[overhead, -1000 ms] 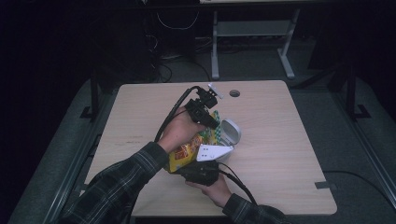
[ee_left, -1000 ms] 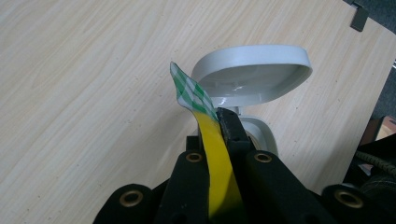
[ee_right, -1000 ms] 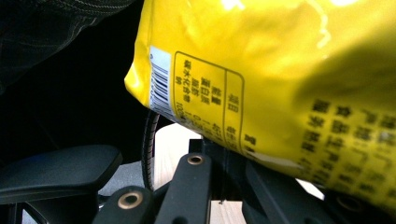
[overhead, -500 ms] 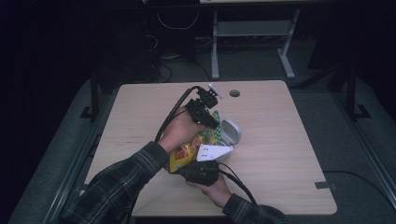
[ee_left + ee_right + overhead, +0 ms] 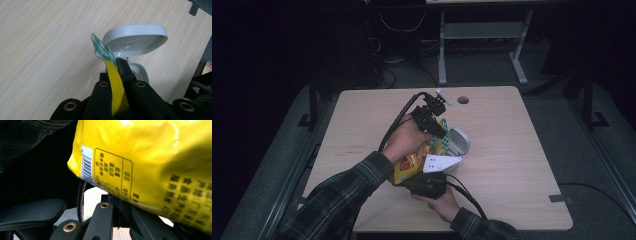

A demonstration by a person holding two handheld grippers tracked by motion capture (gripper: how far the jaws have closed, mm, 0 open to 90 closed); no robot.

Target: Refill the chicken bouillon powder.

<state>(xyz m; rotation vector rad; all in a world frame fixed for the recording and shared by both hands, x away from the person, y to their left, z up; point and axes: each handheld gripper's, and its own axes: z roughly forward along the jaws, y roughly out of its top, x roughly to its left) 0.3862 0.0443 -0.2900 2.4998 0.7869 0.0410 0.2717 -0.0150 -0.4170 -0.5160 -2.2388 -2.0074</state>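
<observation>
Yellow snack bag (image 5: 414, 161) held off the surface (image 5: 512, 150) between both grippers, just beside a small white bin (image 5: 458, 142) with its flip lid raised. Left gripper (image 5: 117, 65): jaws closed on the bag's green-checked top seal, pinching it flat. Right gripper (image 5: 120, 206): jaws closed on the bag's lower edge, barcode side toward its camera. Likely reason for a grip at opposite ends: to keep the bag taut and steady, either for tearing the seal or for tipping it toward the open bin.
</observation>
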